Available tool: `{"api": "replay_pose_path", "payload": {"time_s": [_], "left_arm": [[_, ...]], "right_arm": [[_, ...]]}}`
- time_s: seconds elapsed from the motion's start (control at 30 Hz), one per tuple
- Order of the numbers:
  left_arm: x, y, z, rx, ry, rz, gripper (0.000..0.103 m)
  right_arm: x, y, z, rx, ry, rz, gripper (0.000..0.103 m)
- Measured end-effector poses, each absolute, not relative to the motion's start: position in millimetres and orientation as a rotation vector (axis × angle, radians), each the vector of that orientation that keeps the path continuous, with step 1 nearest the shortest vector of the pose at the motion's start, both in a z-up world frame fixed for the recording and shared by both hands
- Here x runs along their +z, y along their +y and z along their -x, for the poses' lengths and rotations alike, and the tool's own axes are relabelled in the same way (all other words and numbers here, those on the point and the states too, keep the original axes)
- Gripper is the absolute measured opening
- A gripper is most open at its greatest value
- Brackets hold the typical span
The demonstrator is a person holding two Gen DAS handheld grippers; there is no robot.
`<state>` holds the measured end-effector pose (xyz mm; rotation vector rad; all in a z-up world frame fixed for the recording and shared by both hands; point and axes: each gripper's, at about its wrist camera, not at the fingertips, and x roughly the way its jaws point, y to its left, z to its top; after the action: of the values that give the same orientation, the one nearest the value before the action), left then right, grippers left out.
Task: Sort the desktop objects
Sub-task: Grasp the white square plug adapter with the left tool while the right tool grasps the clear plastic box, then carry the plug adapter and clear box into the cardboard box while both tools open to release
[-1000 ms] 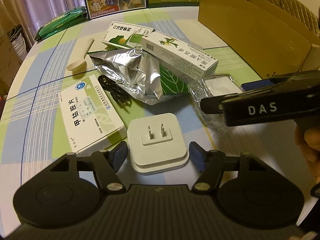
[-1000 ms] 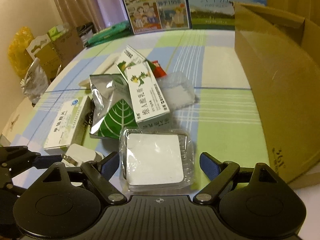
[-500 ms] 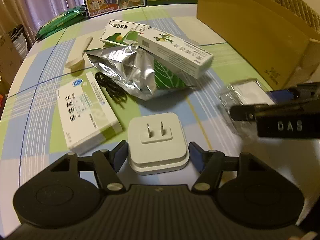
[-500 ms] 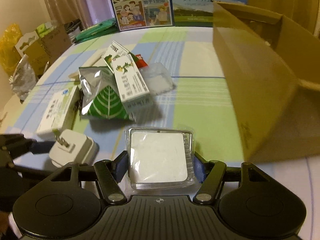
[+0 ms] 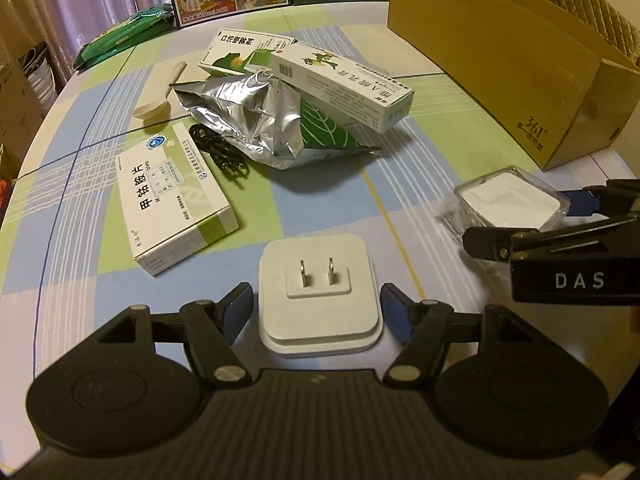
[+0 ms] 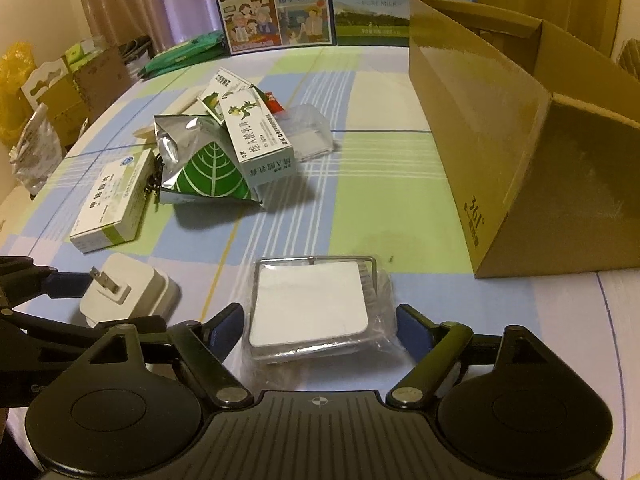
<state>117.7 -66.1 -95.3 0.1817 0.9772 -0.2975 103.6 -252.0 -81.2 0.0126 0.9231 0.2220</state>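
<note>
My left gripper (image 5: 316, 304) is shut on a white plug adapter (image 5: 318, 280) whose two prongs face up, low over the table's near edge. In the right wrist view the adapter (image 6: 128, 292) sits tilted, with a blue left pad (image 6: 68, 280) against it. My right gripper (image 6: 320, 324) is shut on a clear plastic box (image 6: 308, 304) holding a white square. The left wrist view shows that box (image 5: 508, 204) to the right of the adapter, with the right gripper (image 5: 520, 220) around it. An open cardboard box (image 6: 480, 128) stands just beyond, to the right.
A pile sits mid-table: a foil bag (image 5: 256, 120), a long white carton (image 5: 344, 84), a second carton (image 5: 240, 50), a black cable (image 5: 218, 152), a spoon (image 5: 160, 96) and a medicine box (image 5: 172, 200). An empty clear tray (image 6: 308, 132) lies behind the pile.
My right gripper closed on the clear plastic box and drew it back and rightward, near the cardboard box's corner. The left gripper kept the adapter and pulled back slightly.
</note>
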Motion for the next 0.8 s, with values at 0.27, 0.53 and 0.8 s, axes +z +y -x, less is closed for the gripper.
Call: {"api": "replay_pose_path", "payload": {"time_s": [0.27,0.53,0.8], "left_arm": [[-97,-67,-120,-0.294,0.977,-0.166,0.061],[-88,-65,-111,-0.278,0.965,-0.165,0.06],[-41,-74,-98,-0.307,0.891,-0.158,0.06]], "right_arm": [[-82,-250,-108,0.231,0.915,0.002,0.067],[-72,-250,-100,0.235,0.863,0.005,0.061],[-31,-257,-83,0.218,0.76,-0.026,0.061]]}}
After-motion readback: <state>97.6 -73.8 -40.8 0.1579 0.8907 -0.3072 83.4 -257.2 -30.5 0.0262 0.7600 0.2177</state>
